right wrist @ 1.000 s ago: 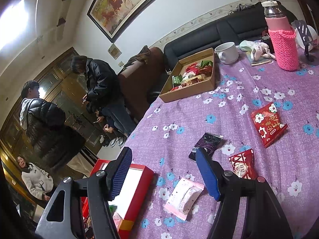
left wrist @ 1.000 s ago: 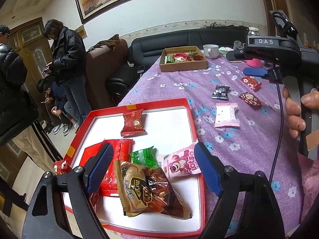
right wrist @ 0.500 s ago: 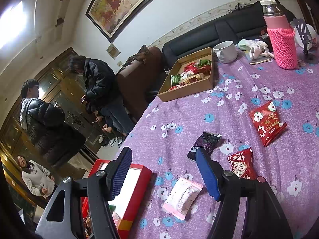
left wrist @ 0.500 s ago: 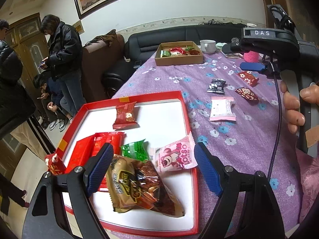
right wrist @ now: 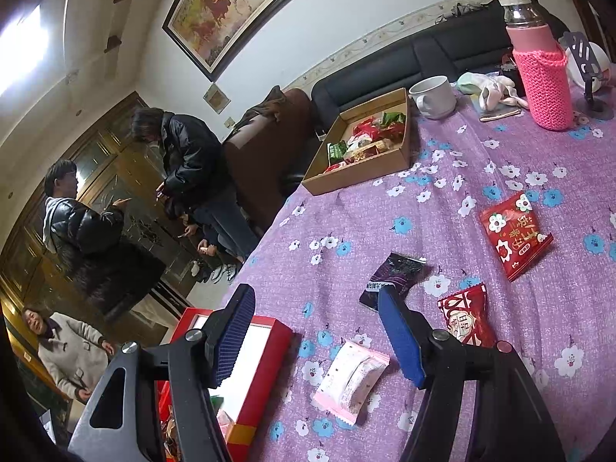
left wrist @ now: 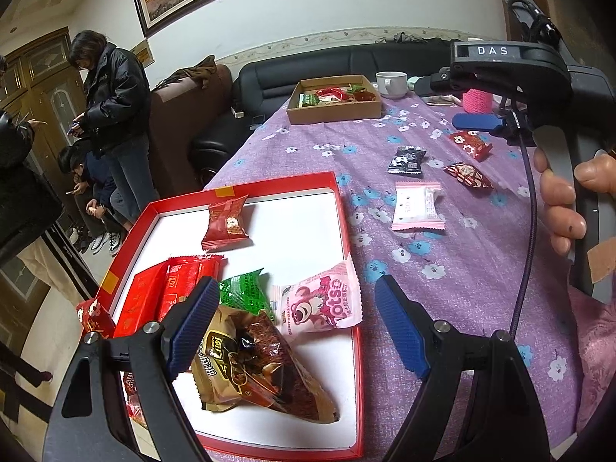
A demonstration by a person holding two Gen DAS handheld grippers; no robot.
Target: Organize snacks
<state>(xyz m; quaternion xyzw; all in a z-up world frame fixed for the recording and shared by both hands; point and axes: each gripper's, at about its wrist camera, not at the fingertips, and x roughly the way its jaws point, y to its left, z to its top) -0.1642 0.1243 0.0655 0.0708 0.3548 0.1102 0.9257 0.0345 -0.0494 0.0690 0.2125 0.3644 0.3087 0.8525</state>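
Note:
A red tray with a white floor holds several snack packets: a brown bag, a pink Lotso packet, a green packet and red ones. My left gripper is open and empty above the tray's near end. On the purple cloth lie a pink-white packet, a black packet, a small red packet and a larger red packet. My right gripper is open and empty, hovering above the pink-white packet; it also shows in the left wrist view.
A cardboard box of snacks stands at the table's far end, with a white mug, a pink-sleeved bottle and a cloth bundle beside it. Several people stand left of the table. A black sofa lies behind.
The left gripper has drawn back and risen a little over the tray. The right gripper has shifted slightly toward the loose packets. Both stay open.

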